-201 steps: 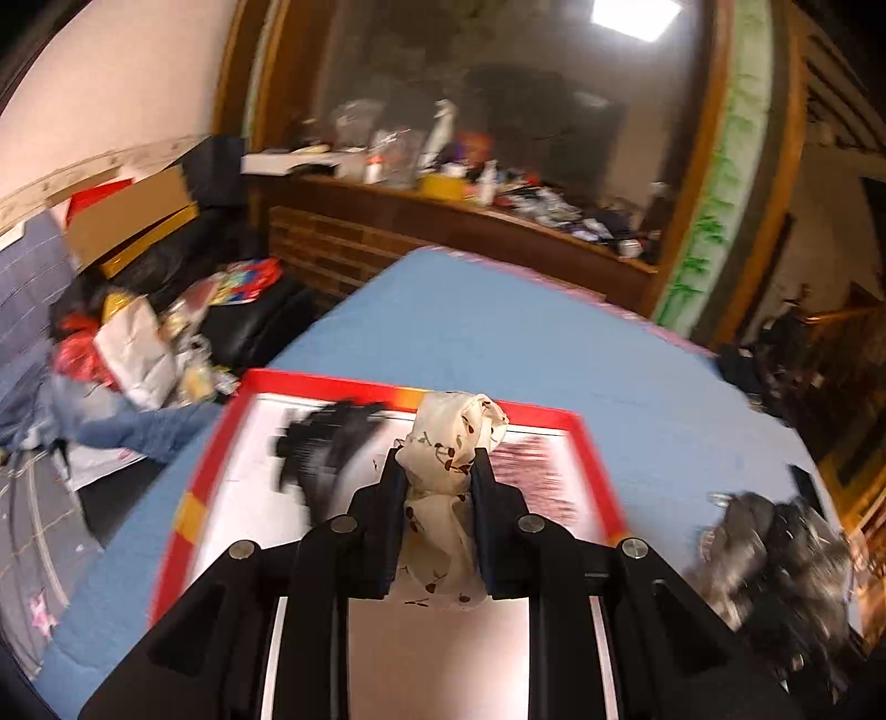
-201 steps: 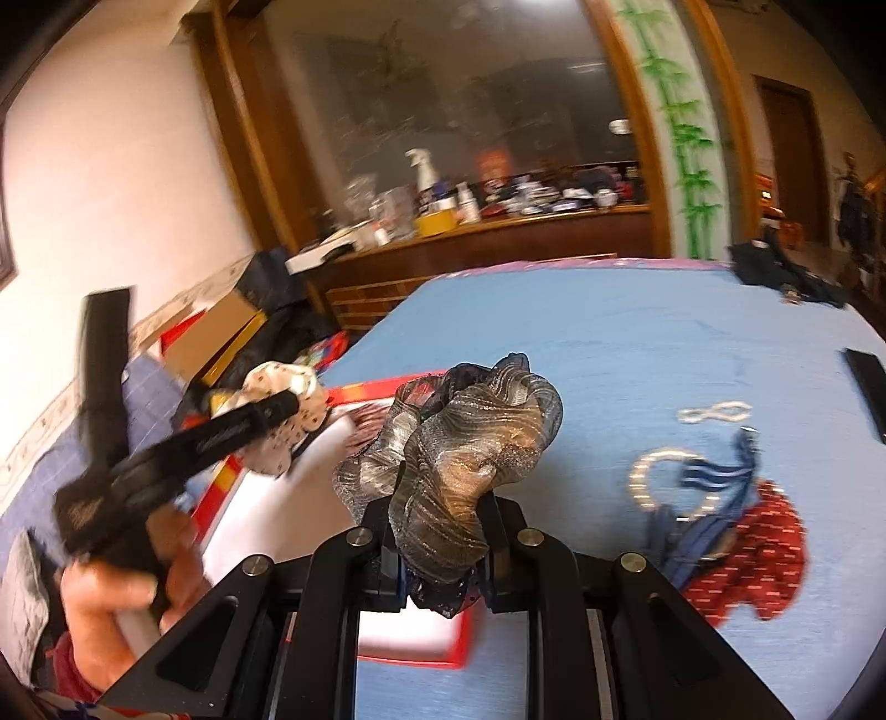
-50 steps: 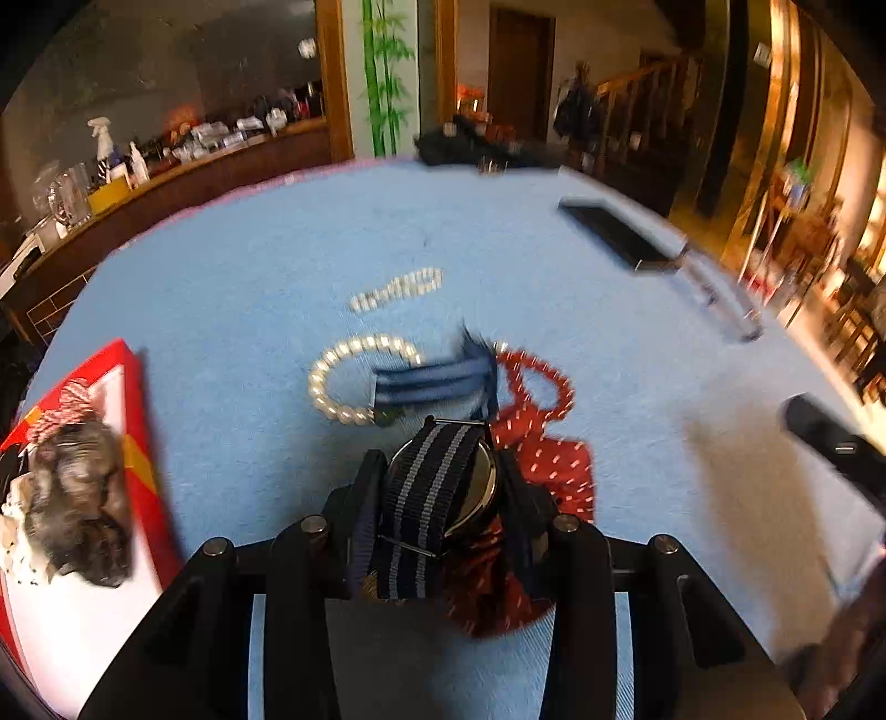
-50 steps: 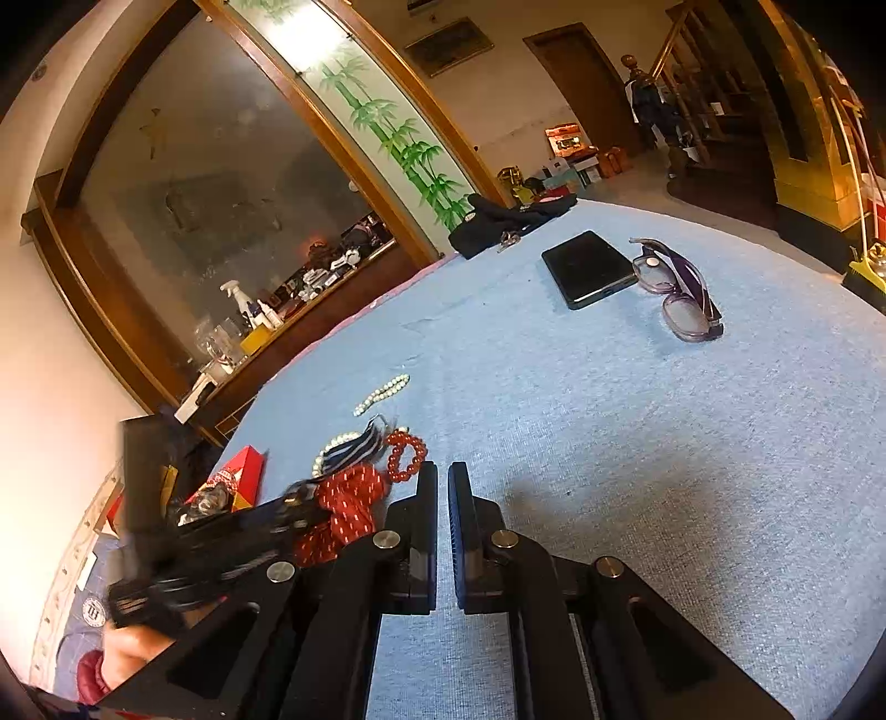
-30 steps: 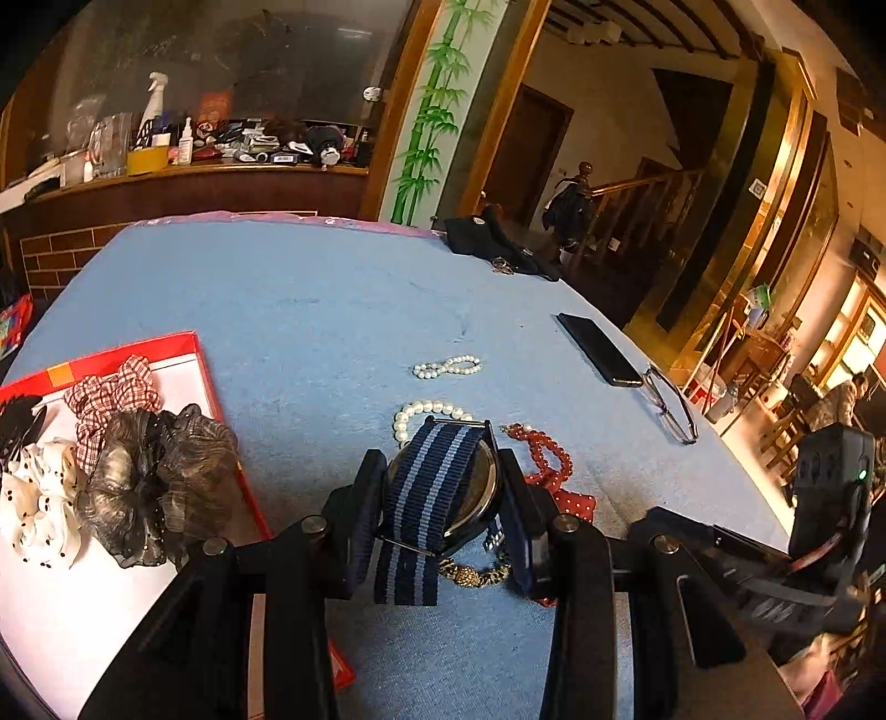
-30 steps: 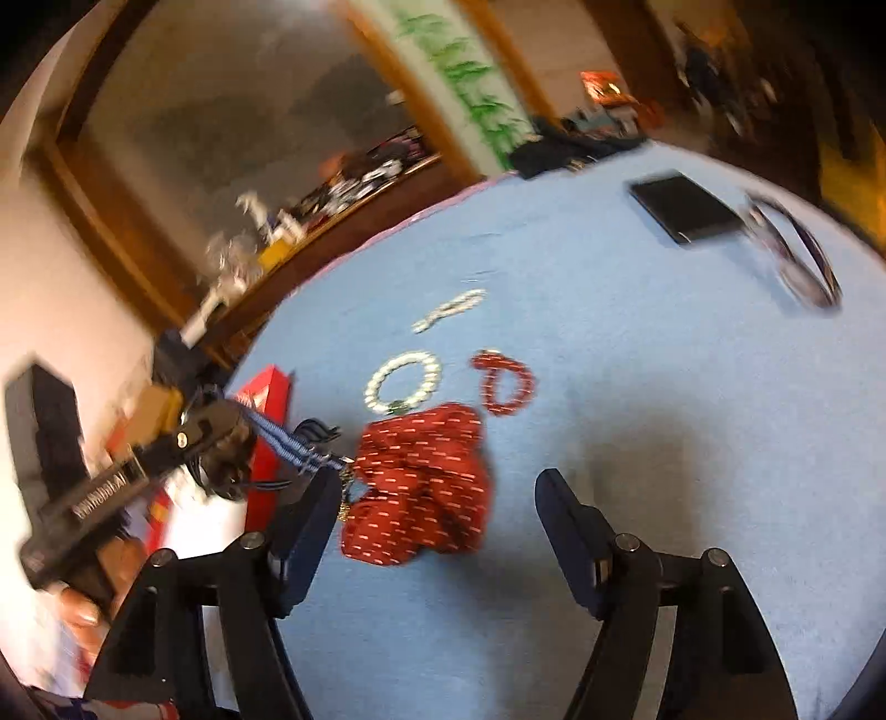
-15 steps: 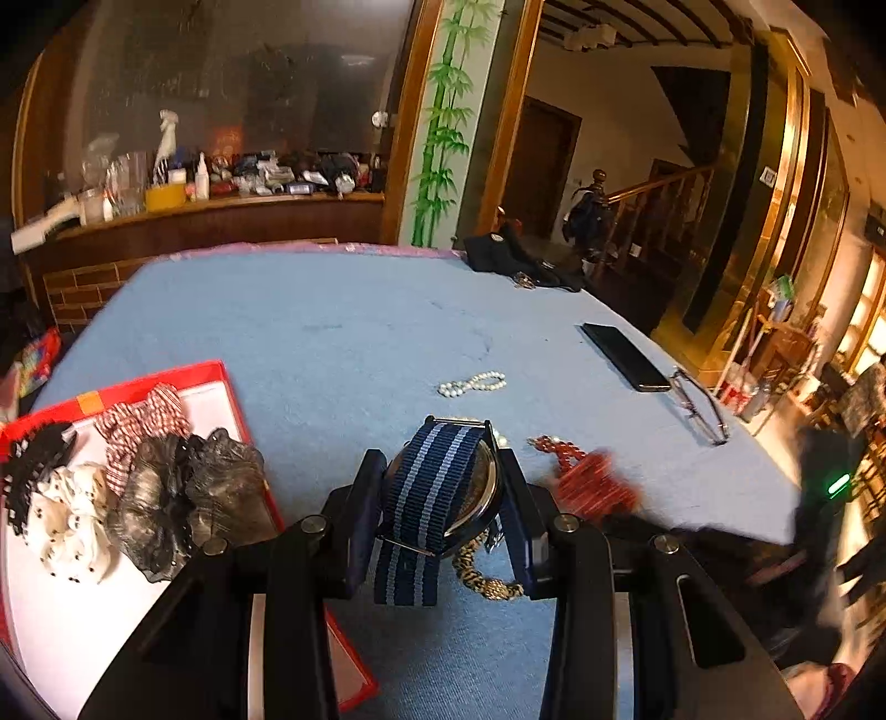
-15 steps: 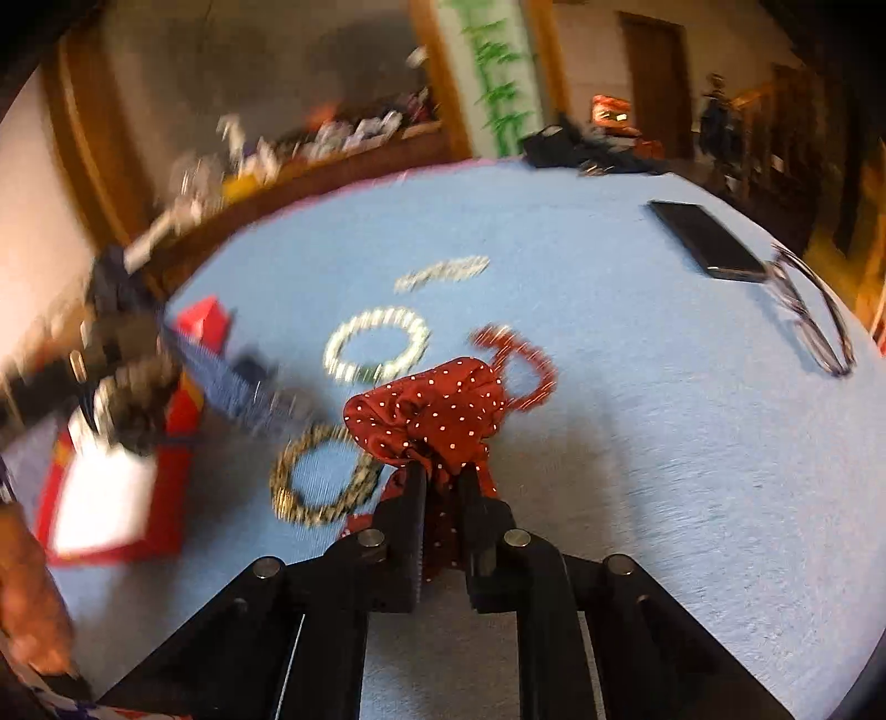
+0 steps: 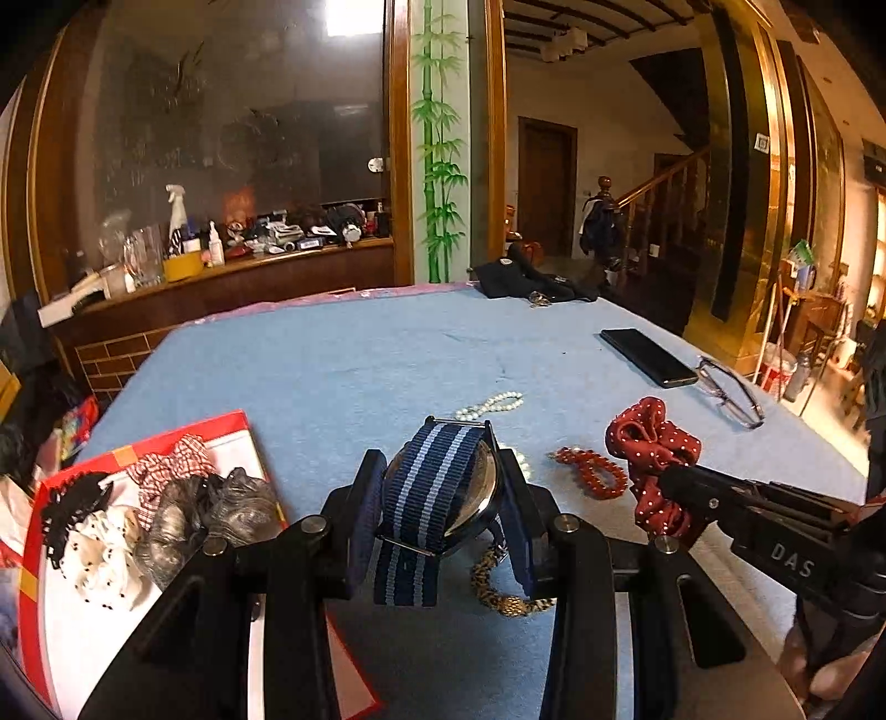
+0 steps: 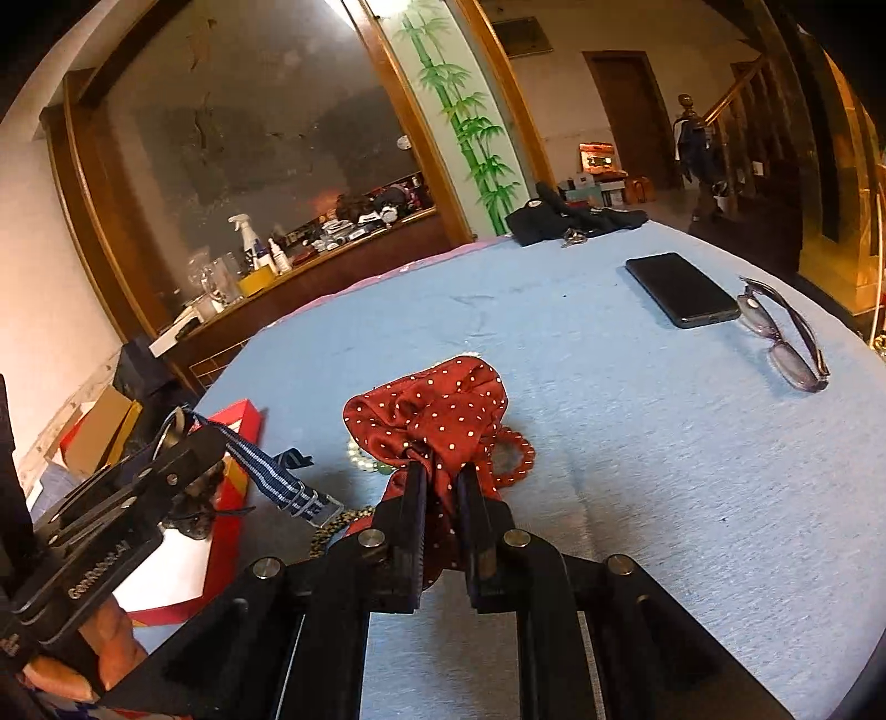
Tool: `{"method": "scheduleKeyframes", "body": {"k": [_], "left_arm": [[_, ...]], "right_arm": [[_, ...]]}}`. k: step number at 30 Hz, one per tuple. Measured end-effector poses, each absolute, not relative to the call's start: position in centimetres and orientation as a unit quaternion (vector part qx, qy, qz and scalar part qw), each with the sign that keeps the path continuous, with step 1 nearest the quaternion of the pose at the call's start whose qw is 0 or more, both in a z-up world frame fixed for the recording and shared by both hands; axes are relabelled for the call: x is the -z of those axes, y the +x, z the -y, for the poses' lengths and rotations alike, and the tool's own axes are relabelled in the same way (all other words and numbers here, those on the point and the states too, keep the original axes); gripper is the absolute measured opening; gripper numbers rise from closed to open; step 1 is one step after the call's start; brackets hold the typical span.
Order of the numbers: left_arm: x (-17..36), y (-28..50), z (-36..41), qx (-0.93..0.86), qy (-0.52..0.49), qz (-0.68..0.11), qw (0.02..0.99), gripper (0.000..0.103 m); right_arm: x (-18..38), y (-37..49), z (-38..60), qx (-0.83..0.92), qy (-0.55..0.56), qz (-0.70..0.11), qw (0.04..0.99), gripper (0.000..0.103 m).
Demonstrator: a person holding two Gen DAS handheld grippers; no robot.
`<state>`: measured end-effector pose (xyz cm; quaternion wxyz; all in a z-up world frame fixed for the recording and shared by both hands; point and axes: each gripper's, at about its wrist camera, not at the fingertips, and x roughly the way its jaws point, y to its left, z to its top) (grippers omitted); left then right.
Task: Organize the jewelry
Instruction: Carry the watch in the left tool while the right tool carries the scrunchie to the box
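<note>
- The red white-dotted fabric scrunchie (image 10: pixel 437 410), lying on the blue tablecloth (image 10: pixel 637 443) a second ago, is now pinched in the right gripper (image 10: pixel 443 487) and lifted.
- The left gripper (image 9: pixel 443 498) still clamps the navy-striped strap watch (image 9: pixel 437 493), near the red-rimmed white tray (image 9: pixel 33 554).
- Both look tray-bound.

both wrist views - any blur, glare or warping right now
Left wrist view: sharp, watch crisp in the left tool; ceiling light blown out; door frames bow from fisheye. Right wrist view: scrunchie sharp in the right tool, table edge curves, corners vignette black.
</note>
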<state>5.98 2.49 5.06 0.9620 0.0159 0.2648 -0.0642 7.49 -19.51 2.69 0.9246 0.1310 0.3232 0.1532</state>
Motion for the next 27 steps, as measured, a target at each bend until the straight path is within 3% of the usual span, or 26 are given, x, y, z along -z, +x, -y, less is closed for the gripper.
{"method": "scheduleKeyframes", "body": {"k": [27], "left_arm": [[-4.4, 6.0, -1.9, 0.039, 0.044, -0.267, 0.962, 0.038]], "right_arm": [[-2.7, 7.3, 17.9, -0.176, 0.103, -0.322, 0.924, 0.013]]}}
